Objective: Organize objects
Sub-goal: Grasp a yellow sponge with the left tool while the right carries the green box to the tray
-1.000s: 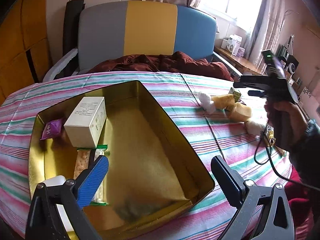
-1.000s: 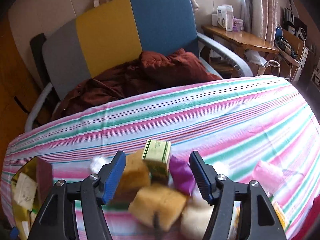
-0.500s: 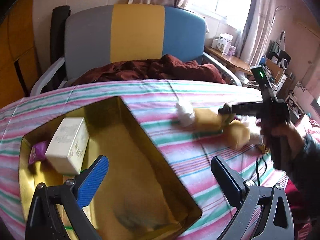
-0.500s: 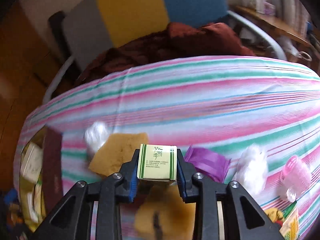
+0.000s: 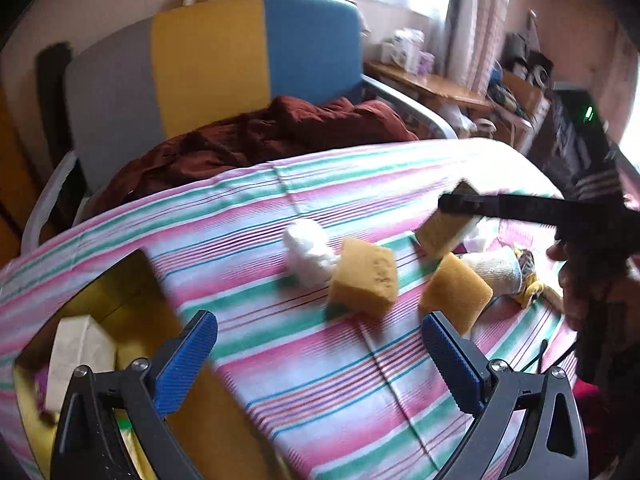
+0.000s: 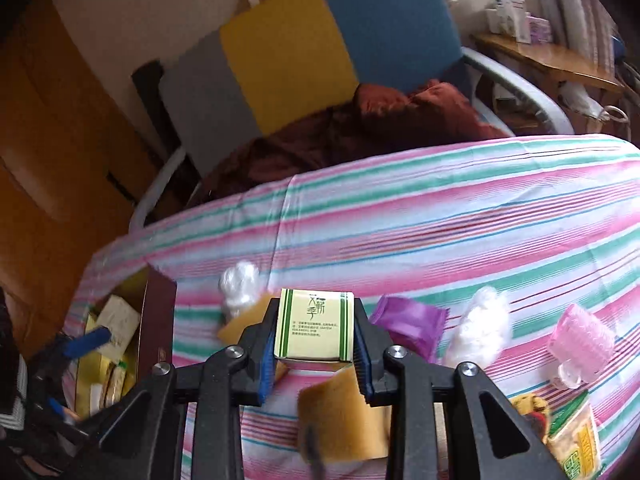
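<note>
My right gripper (image 6: pixel 316 356) is shut on a small pale box with green stripes (image 6: pixel 314 330), held just above the striped tablecloth (image 6: pixel 440 216). Beneath it lie two yellow sponges (image 6: pixel 340 420), with a white wad (image 6: pixel 240 284) and a purple packet (image 6: pixel 412 320) beside them. My left gripper (image 5: pixel 320 356) is open and empty, hovering over the cloth between the gold tin (image 5: pixel 120 280) and the sponges (image 5: pixel 364 276). In the left wrist view the right gripper (image 5: pixel 460 204) reaches in from the right, with the box blurred under its fingers.
The tin holds a white box (image 5: pixel 76 352) and several packets. A second white wad (image 6: pixel 484 326), a pink roller (image 6: pixel 580 342) and a snack packet (image 6: pixel 572 440) lie at the right. A person's hand (image 5: pixel 580 288) grips the right tool. Behind the table stands a chair with a red blanket (image 5: pixel 260 140).
The right gripper shut on the green-striped box and raised it off the pile. The left gripper swung right, from over the tin to over the cloth near the sponges.
</note>
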Motion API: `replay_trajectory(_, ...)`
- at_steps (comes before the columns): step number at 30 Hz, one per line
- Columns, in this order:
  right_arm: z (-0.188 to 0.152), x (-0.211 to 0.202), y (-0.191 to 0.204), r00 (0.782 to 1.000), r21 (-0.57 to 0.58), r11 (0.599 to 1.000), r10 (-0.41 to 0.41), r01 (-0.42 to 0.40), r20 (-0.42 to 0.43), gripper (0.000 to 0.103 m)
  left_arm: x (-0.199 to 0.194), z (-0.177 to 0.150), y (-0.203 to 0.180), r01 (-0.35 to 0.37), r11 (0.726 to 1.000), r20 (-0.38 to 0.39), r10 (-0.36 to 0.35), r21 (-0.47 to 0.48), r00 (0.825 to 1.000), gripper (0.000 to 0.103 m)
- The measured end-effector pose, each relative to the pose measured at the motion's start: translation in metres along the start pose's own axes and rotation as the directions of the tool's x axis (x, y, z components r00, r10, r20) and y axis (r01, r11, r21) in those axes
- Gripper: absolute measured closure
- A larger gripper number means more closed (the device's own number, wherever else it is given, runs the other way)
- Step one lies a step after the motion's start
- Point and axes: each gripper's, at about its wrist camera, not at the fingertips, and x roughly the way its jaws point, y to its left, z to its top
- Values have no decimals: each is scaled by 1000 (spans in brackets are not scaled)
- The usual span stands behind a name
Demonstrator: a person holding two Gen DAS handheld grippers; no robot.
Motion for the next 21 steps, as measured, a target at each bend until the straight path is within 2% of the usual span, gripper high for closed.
replay_trajectory(4, 11, -12, -10, 999, 41, 999, 14, -16, 50, 72, 29, 15, -17, 21, 998, -38, -18, 61, 999, 0)
replay_trajectory(8, 13, -19, -13, 997, 60, 997, 48, -52, 62, 72, 62, 27, -33, 14, 993, -93, -3, 121, 996, 1)
replay_trajectory(14, 15, -23, -13, 996, 54, 996, 70, -74, 62, 72, 109, 30, -47, -58, 977, -173, 95, 204, 980, 4)
replay_trajectory(16, 15, -24, -13, 995, 52, 996, 76, -79, 67, 72, 124, 30, -46, -64, 979, -221, 107, 195, 969, 14)
replay_trajectory(18, 14, -23, -13, 995, 49, 996, 72, -75, 64, 72, 122, 30, -46, -58, 981, -198, 95, 184, 975, 23)
replay_trajectory(20, 14, -21, -13, 996, 46, 996, 73, -75, 55, 72, 118, 29, -50, -17, 981, -203, 56, 193, 978, 44)
replay_trajectory(21, 13, -21, -13, 996, 40, 997, 71, -73, 51, 72, 114, 27, -51, -9, 982, -197, 46, 188, 979, 45)
